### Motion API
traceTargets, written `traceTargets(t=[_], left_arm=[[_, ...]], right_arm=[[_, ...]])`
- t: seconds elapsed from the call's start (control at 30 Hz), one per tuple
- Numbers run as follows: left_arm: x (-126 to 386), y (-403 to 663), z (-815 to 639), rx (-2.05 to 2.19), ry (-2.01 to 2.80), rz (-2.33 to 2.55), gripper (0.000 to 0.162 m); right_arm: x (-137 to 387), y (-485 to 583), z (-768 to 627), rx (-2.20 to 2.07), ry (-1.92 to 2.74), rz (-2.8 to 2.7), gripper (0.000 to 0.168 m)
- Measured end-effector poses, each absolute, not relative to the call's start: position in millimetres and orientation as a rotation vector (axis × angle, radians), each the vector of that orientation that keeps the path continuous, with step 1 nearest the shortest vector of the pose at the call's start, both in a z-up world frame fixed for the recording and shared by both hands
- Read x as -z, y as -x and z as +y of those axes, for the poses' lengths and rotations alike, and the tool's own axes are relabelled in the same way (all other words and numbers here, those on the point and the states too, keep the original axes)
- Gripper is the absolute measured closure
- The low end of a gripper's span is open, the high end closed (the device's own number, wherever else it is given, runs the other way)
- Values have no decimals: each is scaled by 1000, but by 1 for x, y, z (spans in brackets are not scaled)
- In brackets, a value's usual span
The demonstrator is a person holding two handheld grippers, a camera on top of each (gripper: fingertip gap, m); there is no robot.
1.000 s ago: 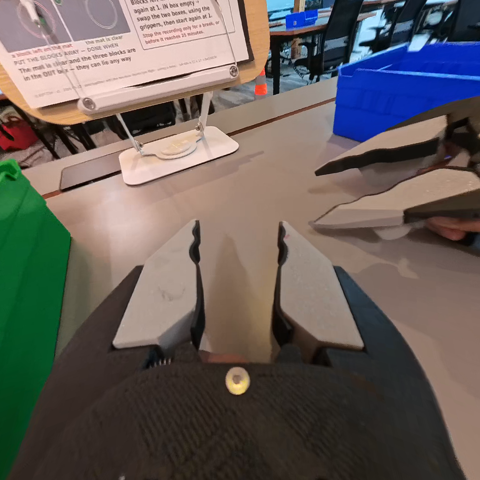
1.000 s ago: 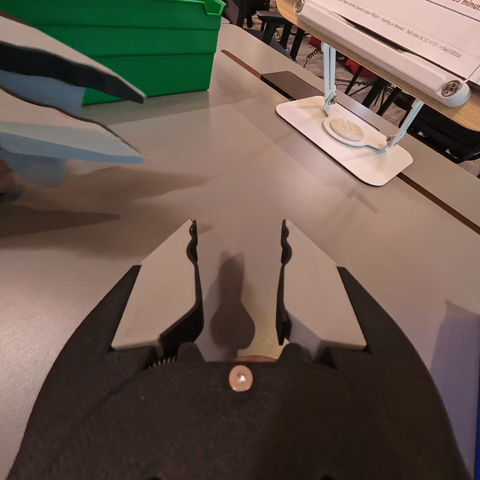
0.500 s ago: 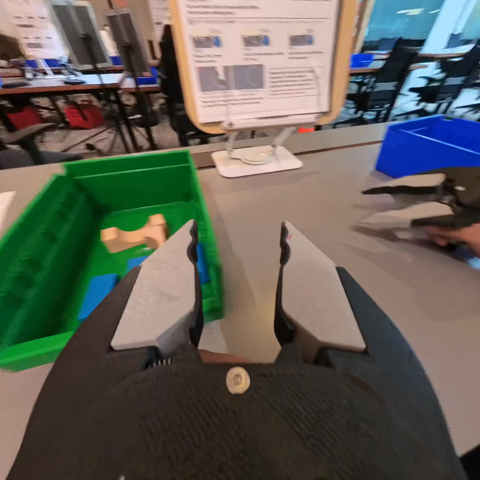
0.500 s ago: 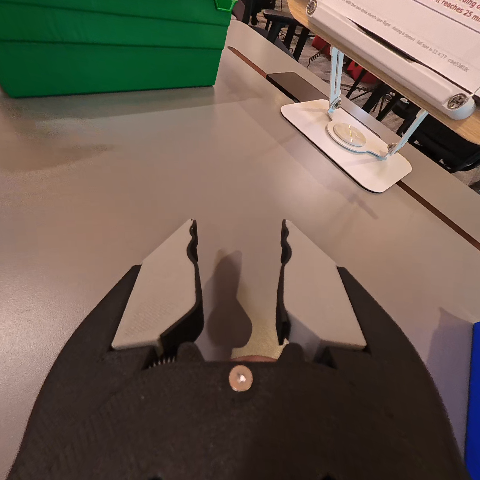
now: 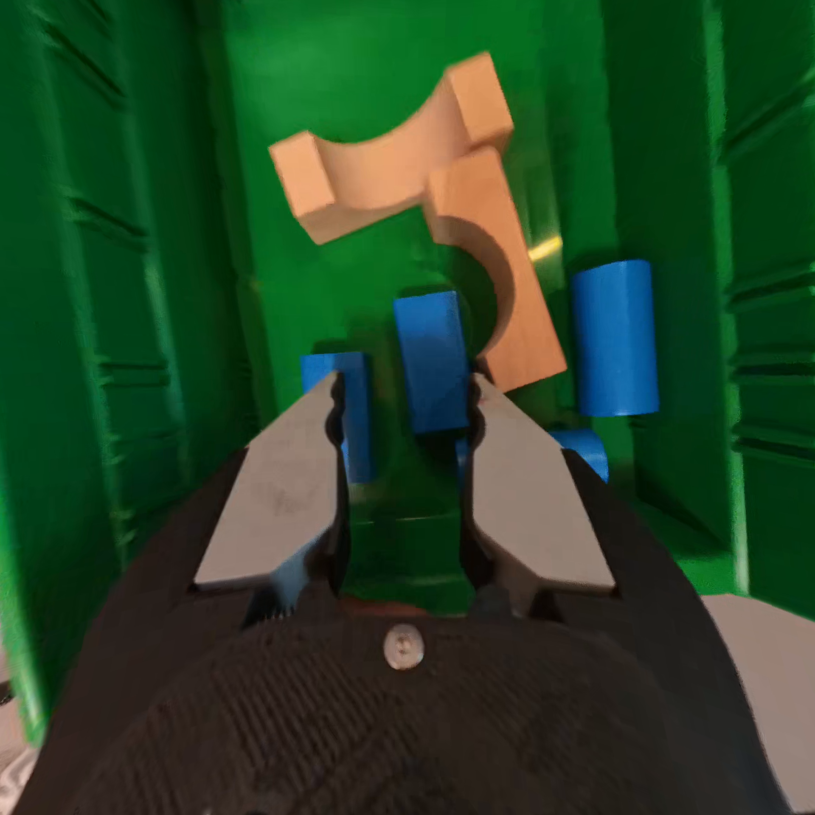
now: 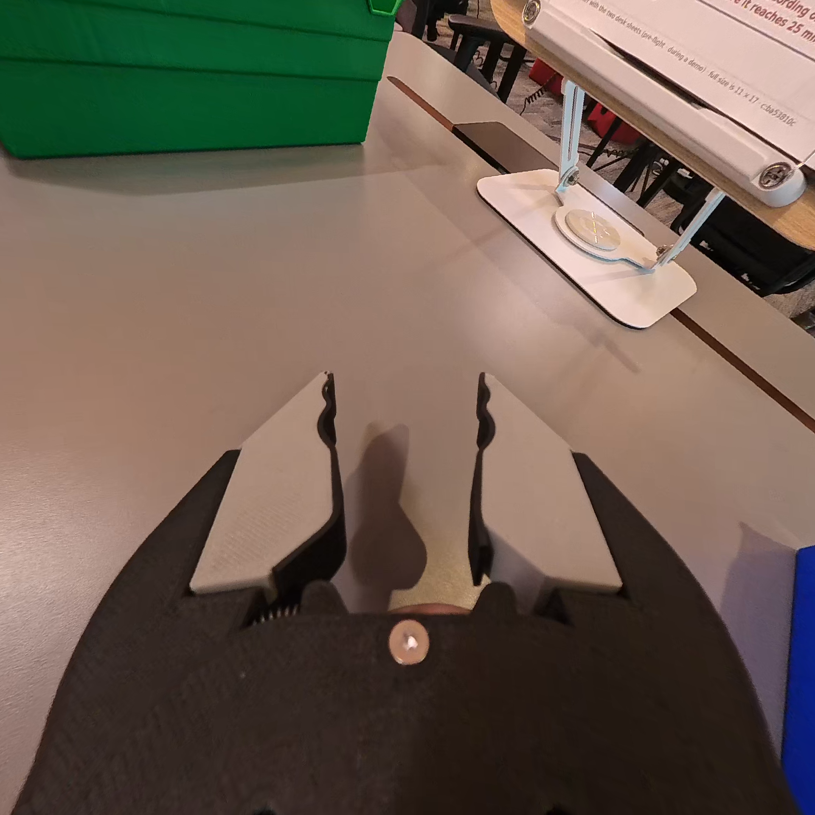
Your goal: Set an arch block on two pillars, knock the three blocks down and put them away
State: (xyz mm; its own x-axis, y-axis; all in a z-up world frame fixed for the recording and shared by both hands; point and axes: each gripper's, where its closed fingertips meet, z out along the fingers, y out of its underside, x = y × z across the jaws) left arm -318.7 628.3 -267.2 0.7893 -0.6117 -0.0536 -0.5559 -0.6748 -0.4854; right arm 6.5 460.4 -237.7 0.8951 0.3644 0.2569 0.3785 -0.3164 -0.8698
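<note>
My left gripper [image 5: 405, 388] is open and empty, pointing down into the green bin [image 5: 132, 264]. In the bin lie two wooden arch blocks [image 5: 388, 172] [image 5: 507, 282] and several blue pillar blocks: a rectangular one [image 5: 434, 361] between my fingertips, another [image 5: 357, 414] by the left finger, a cylinder [image 5: 615, 339] at right and a partly hidden one [image 5: 582, 450] behind the right finger. My right gripper [image 6: 405, 388] is open and empty, low over the grey table [image 6: 220, 286].
The green bin's outer wall [image 6: 185, 79] stands at the far left of the right wrist view. A white stand base [image 6: 595, 260] holding an instruction board [image 6: 661, 84] is at the back right. A blue bin edge [image 6: 800, 661] shows at the right. Across from one pair of fingers to the other is roughly 35 cm.
My left gripper has swung left from the table and tilted down into the green bin, close above the blocks. My right gripper has stayed nearly still and open.
</note>
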Motion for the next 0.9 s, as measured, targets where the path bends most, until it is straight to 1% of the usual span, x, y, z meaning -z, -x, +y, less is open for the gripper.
traceTargets(t=[0.03,0.17,0.2,0.27,0.4,0.5,0.63,0.7,0.73,0.8,0.9], left_arm=[[268,316,632,141,2481,874,102],[274,317,638,-2,2480,960,107],[276,316,637,0,2496,982,112],[278,316,637,-1,2506,1012,132],[269,318,644,-45,2413,1008,132],[242,316,653,-18,2268,931,132],[180,278,635,277,1953,947,133],[149,241,594,528,1749,1094,133],[138,222,567,640,1638,1190,133],[125,190,513,794,1443,1351,134],[125,149,460,897,1293,1460,133]], right_arm=[[238,-7,461,15,1932,-546,106],[240,-6,461,18,1938,-560,107],[240,-5,461,21,1939,-565,107],[240,-5,460,27,1937,-572,107],[240,-4,460,33,1934,-580,108],[240,-4,460,31,1935,-578,108],[237,-4,460,-4,1926,-562,108],[231,2,457,-98,1900,-559,106],[224,9,453,-184,1870,-565,109],[203,30,439,-406,1767,-608,113],[160,51,411,-617,1559,-668,118]])
